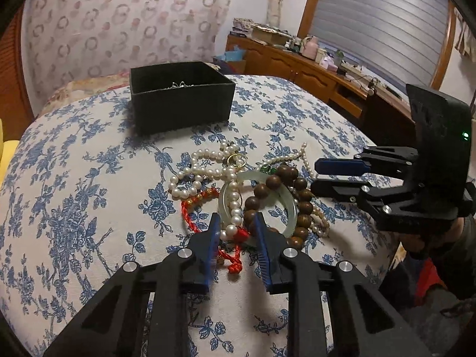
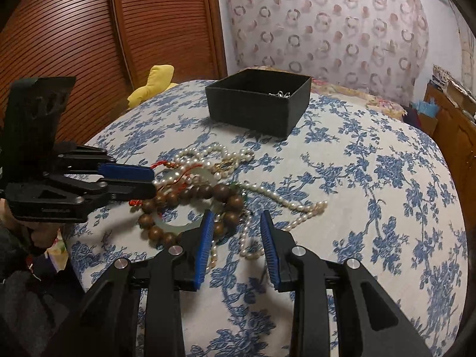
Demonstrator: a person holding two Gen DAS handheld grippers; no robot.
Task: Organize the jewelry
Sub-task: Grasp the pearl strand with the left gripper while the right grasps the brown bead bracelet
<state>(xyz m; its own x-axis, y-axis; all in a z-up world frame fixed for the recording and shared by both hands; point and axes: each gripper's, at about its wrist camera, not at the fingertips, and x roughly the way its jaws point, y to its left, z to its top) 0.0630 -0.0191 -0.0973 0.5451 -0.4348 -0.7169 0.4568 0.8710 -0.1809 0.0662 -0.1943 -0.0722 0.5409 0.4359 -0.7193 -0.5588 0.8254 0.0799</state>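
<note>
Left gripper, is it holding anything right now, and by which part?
Nothing firmly yet. The left gripper straddles the white pearl strand and knotted red cord bracelet at the pile's near edge, but its blue pads show gaps either side.

Wall: pale wallpaper [image 1: 119,20] printed with pink and grey rings
Doors: brown louvred wood [image 2: 74,29], left of the wallpaper
Window: grey slatted shutter [image 1: 377,23] in a wooden frame
Furniture: long wooden sideboard [image 1: 300,65], cluttered on top
Surface: blue floral cloth [image 1: 74,178]
Light: dim, indoor
</note>
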